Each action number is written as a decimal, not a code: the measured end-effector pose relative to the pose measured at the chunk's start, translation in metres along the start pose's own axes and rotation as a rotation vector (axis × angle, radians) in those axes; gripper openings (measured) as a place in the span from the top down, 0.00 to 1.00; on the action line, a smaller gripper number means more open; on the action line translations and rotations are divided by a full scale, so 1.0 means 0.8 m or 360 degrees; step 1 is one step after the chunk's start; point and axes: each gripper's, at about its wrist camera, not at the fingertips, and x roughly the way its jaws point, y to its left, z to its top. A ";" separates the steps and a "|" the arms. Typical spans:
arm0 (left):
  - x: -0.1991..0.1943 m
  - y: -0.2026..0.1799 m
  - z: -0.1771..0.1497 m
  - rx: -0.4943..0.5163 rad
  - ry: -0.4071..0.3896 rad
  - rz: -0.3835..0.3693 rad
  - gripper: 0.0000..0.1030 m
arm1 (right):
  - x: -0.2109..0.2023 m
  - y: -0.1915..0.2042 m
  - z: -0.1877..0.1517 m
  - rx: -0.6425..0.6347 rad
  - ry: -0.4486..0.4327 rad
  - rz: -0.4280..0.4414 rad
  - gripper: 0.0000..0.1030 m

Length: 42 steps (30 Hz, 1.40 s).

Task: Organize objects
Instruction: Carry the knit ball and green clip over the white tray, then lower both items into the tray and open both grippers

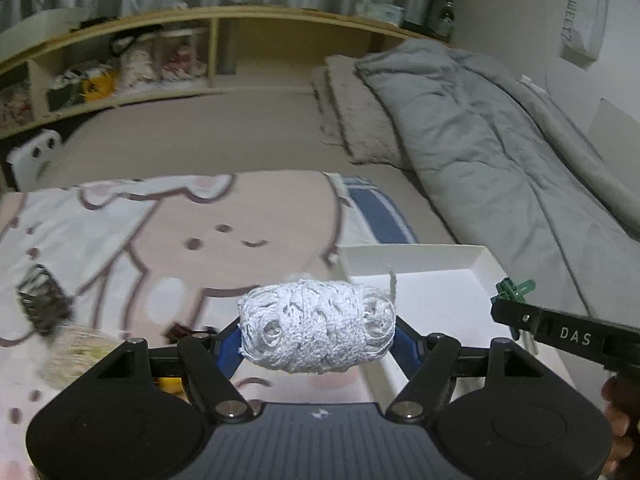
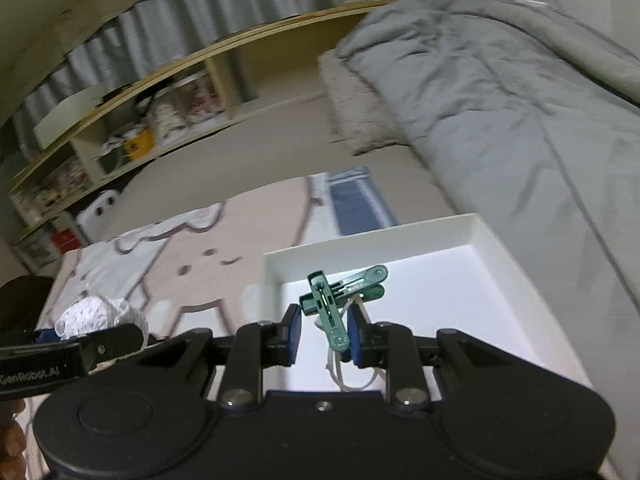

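Bed (image 1: 248,132): a cartoon-print blanket (image 1: 168,232) is spread over it, and a grey duvet (image 1: 500,148) is bunched along its right side.
White tray (image 2: 492,256): it is set on the blanket, below and ahead of the right gripper, and ahead and to the right of the left gripper; the right gripper is judged nearer.
Yarn ball (image 1: 316,328): white, held above the blanket with its long axis crosswise, just left of the tray's near corner.
Left gripper (image 1: 316,340): its 2 fingers are clamped on the yarn ball's ends, wide apart.
Right gripper (image 2: 323,332): narrowly parted; whether its pads actually pinch is not shown clearly.
Clothespins (image 2: 340,300): 2 green ones, crossed, tied with white cord, are seen between those fingers over the tray.
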 end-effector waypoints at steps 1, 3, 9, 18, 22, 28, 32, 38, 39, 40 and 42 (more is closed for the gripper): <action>0.006 -0.008 0.000 -0.0001 0.0011 -0.0020 0.29 | 0.001 -0.010 -0.001 0.0038 0.0000 -0.0016 0.76; 0.015 -0.022 -0.001 0.0005 0.0026 -0.0048 0.29 | 0.005 -0.028 -0.003 0.0097 0.0012 -0.0050 0.76; 0.043 -0.069 -0.005 0.0079 0.0084 -0.0107 0.29 | 0.013 -0.059 -0.013 0.0106 0.0037 -0.0185 0.75; 0.077 -0.107 -0.006 0.0085 0.0146 -0.0159 0.29 | 0.023 -0.099 -0.024 0.0234 0.0085 -0.0283 0.75; 0.087 -0.113 -0.003 0.0077 0.0146 -0.0166 0.26 | 0.025 -0.103 -0.026 0.0256 0.0094 -0.0274 0.75; 0.095 -0.117 -0.010 0.0185 0.0159 -0.0063 0.05 | 0.030 -0.106 -0.029 0.0293 0.0126 -0.0347 0.40; 0.098 -0.110 -0.015 0.0198 0.0204 -0.0054 0.05 | 0.030 -0.109 -0.029 0.0328 0.0154 -0.0378 0.33; 0.096 -0.102 -0.016 0.0201 0.0221 -0.0053 0.05 | 0.030 -0.113 -0.031 0.0389 0.0189 -0.0395 0.25; 0.095 -0.103 -0.016 0.0200 0.0221 -0.0053 0.05 | 0.029 -0.113 -0.031 0.0394 0.0189 -0.0393 0.25; 0.095 -0.102 -0.015 0.0200 0.0224 -0.0055 0.05 | 0.028 -0.112 -0.030 0.0395 0.0190 -0.0393 0.25; 0.093 -0.101 -0.014 0.0200 0.0229 -0.0051 0.05 | 0.027 -0.111 -0.030 0.0390 0.0189 -0.0403 0.24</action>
